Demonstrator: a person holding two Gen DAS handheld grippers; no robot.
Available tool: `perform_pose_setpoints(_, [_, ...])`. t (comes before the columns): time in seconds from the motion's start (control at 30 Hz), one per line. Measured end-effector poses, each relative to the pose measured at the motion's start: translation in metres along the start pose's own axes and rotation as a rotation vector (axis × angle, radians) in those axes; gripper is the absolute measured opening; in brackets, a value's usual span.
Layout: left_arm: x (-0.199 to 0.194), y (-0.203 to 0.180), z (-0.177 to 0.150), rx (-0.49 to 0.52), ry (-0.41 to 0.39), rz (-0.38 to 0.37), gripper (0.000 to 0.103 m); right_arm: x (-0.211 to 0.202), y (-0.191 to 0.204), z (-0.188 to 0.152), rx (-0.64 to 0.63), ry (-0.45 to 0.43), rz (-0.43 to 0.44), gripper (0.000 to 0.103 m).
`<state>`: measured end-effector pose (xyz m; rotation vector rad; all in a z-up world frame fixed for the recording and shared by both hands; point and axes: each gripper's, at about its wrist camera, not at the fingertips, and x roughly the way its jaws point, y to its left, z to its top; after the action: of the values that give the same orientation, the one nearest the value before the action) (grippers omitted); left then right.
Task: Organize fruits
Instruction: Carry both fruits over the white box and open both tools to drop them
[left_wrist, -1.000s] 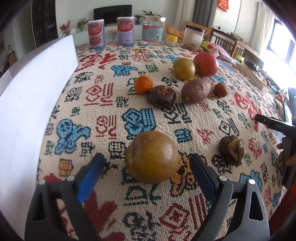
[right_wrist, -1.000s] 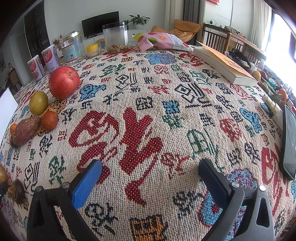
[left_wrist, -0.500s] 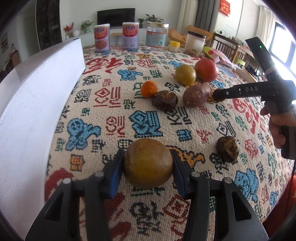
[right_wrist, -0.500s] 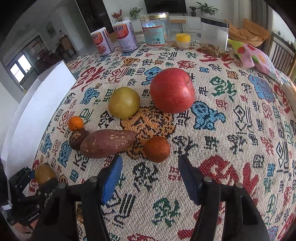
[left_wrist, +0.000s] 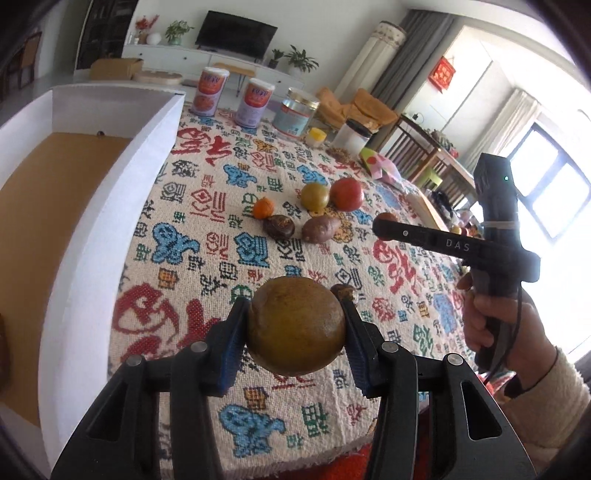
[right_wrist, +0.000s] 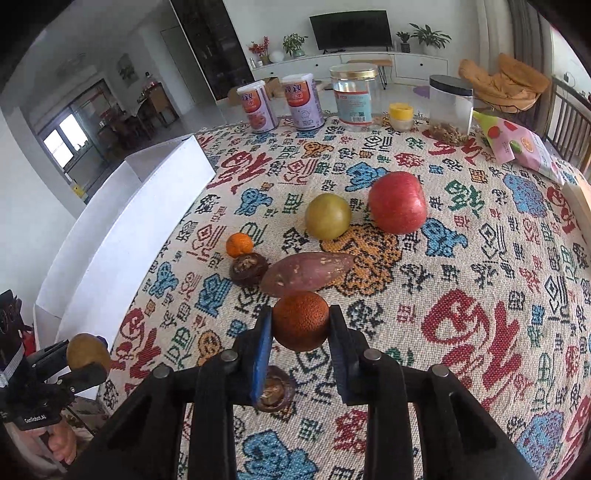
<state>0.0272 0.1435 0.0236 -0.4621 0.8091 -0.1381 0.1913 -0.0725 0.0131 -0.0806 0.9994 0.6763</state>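
Left wrist: left gripper (left_wrist: 295, 332) clenched on the brown fruit (left_wrist: 295, 326), lifted off the cloth; white box (left_wrist: 122, 206) just to its left, nearer this hand; a second ago, jaws wide, fruit resting.

Right wrist: right gripper (right_wrist: 300, 332) clamped on the small orange (right_wrist: 301, 320); box far left; previously empty.

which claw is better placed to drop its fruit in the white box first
Left, probably. The left claw grips the brown-green fruit right beside the white box, whose open inside shows next to it. The right claw, holding the small orange fruit, is farther from it.
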Motion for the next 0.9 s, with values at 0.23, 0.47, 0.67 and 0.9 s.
perform_pose_setpoints(0.23, [-0.097, 0.061, 0.023, -0.093, -0.145, 0.183, 0.05, -0.003, 0.168, 0.024, -0.167, -0.023, 0.332, 0.029])
perform_pose_setpoints(0.47, [-0.075, 0.159, 0.008, -0.268, 0.005, 0.412, 0.05, 0.065, 0.298, 0.026, -0.266, 0.109, 0.431, 0.03])
perform_pose_setpoints(0.67, [-0.057, 0.179, -0.006, -0.318, 0.087, 0.454, 0.054, 0.104, 0.344, 0.018, -0.32, 0.186, 0.357, 0.031])
perform_pose_setpoints(0.9, [-0.067, 0.153, -0.003, -0.279, -0.023, 0.468, 0.078, 0.072, 0.313, 0.015, -0.278, 0.018, 0.285, 0.069])
